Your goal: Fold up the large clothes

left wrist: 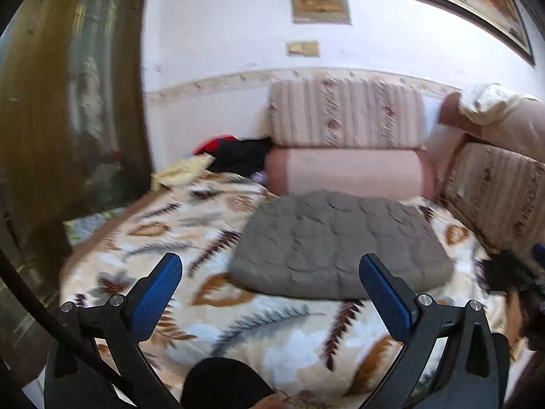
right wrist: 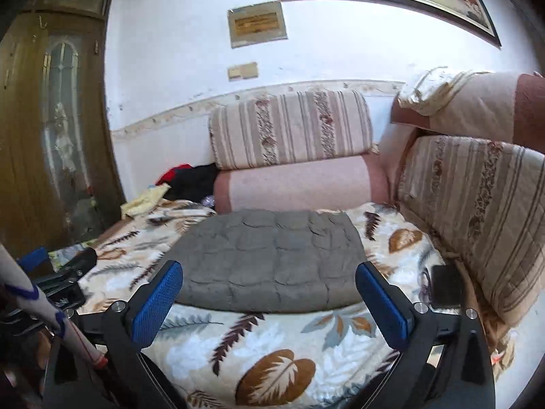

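The left tool [left wrist: 270, 284] hangs with its blue pads spread wide and nothing between them; the right tool [right wrist: 269, 289] is the same, jaws apart and empty. Both point slightly down toward the grey quilted garment [left wrist: 340, 245], which lies apart from either tool as a compact, squared bundle on the leaf-patterned blanket [left wrist: 272, 334] covering the bed. Its neat rectangular shape suggests the folding is finished or nearly so, and the empty tools fit a release. It sits near the middle of the bed, just in front of the pink bolster [left wrist: 351, 170], probably to keep it flat. A heap of red, black and yellow clothes [left wrist: 224, 156] waits by the wooden wardrobe [left wrist: 68, 102], perhaps next in line
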`<state>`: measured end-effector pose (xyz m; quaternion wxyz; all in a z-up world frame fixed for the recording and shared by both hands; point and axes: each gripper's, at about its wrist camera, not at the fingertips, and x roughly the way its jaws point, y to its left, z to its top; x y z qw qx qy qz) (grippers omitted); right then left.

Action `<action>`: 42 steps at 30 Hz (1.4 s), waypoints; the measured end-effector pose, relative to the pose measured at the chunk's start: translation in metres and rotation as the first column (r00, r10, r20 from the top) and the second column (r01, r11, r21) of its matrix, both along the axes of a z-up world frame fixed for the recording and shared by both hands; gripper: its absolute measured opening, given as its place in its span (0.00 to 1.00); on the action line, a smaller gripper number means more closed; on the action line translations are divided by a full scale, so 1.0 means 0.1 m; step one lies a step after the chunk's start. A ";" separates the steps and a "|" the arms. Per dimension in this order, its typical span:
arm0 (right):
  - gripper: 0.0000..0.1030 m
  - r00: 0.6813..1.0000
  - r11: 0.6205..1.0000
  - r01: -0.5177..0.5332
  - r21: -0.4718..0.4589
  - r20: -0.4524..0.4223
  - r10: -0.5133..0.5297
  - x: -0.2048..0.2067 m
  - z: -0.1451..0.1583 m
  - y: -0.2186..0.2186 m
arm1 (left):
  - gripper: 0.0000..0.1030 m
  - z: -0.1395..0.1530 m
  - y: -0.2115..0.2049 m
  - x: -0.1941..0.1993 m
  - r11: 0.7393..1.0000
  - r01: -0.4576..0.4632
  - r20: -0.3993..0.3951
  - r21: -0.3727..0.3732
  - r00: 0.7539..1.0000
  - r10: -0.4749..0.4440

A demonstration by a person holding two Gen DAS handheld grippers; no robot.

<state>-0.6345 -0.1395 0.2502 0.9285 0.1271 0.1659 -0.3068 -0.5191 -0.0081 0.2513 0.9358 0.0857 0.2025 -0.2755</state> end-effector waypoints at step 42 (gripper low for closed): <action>1.00 0.970 0.999 -0.023 0.031 -0.240 0.030 0.72 -0.87 -0.26 | 1.00 -1.05 -0.52 0.58 0.962 -0.030 -0.168 0.270 0.983 0.078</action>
